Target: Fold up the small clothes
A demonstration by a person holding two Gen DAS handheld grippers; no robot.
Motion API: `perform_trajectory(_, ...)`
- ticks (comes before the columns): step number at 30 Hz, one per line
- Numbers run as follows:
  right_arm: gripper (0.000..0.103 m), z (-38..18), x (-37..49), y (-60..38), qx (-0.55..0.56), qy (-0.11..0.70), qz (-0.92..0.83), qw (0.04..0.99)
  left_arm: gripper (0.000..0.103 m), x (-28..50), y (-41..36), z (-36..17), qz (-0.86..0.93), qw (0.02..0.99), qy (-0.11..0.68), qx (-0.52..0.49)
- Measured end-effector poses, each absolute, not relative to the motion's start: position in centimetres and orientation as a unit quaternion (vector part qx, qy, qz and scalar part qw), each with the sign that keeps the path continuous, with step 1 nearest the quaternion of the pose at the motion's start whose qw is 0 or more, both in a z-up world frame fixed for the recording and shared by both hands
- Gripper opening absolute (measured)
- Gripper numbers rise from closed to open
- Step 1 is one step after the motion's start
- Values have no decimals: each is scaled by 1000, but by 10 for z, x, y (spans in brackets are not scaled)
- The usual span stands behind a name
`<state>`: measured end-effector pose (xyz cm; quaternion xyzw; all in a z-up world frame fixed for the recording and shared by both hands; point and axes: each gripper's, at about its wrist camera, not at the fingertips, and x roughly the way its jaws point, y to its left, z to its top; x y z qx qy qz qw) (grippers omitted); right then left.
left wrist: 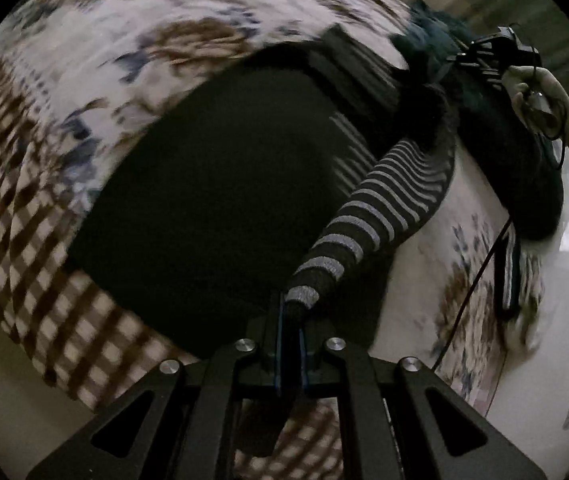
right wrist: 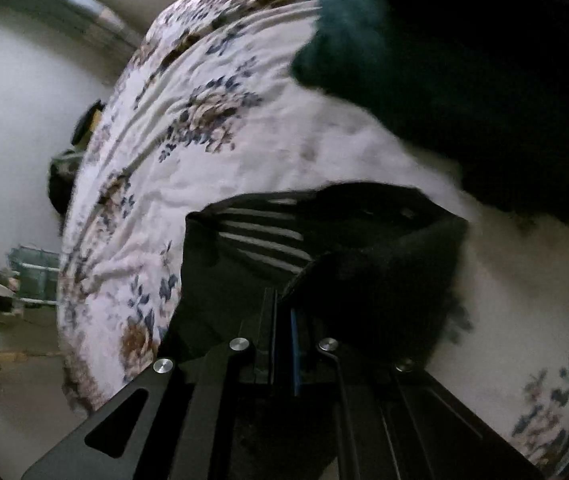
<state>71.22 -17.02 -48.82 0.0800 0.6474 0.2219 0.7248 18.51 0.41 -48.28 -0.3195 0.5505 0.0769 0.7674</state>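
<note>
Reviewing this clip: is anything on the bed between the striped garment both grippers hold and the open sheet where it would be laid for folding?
Nothing visible. The left gripper and right gripper each pinch the striped garment above the floral sheet. The teal fleece pile lies apart, farther up the bed.

Left gripper (left wrist: pixel 290 332): pointing steeply down, jaws closed, pads pinching cloth. Right gripper (right wrist: pixel 284 320): pointing steeply down, jaws closed on dark fabric; in the left wrist view, seen upper right, carried by a gloved hand (left wrist: pixel 540 98), dark sleeve at the wrist.
</note>
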Motion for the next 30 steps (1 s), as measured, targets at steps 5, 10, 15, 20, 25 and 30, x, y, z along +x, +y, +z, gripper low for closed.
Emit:
perform_trajectory(5, 5, -526, 725, -70, 18, 664, 202, 720, 4, 185, 60, -508, 75, 749, 557, -351)
perform_trajectory(10, 5, -556, 737, 0, -5, 674, 193, 713, 4, 180, 96, -518, 61, 737, 567, -363)
perform_trajectory(15, 5, -584, 746, 49, -28, 686, 173, 706, 3, 175, 128, -531, 68, 726, 579, -364)
perform_trajectory(20, 11, -608, 749, 59, -7, 709, 164, 686, 4, 183, 146, -546, 43, 710, 598, -370)
perform_trajectory(25, 59, -568, 708, 27, 32, 697, 192, 690, 20, 170, 174, -556, 39, 667, 617, -417)
perform_trajectory(30, 59, -533, 588, -31, 25, 701, 228, 675, 51, 163, 196, -539, 27, 676, 608, -415)
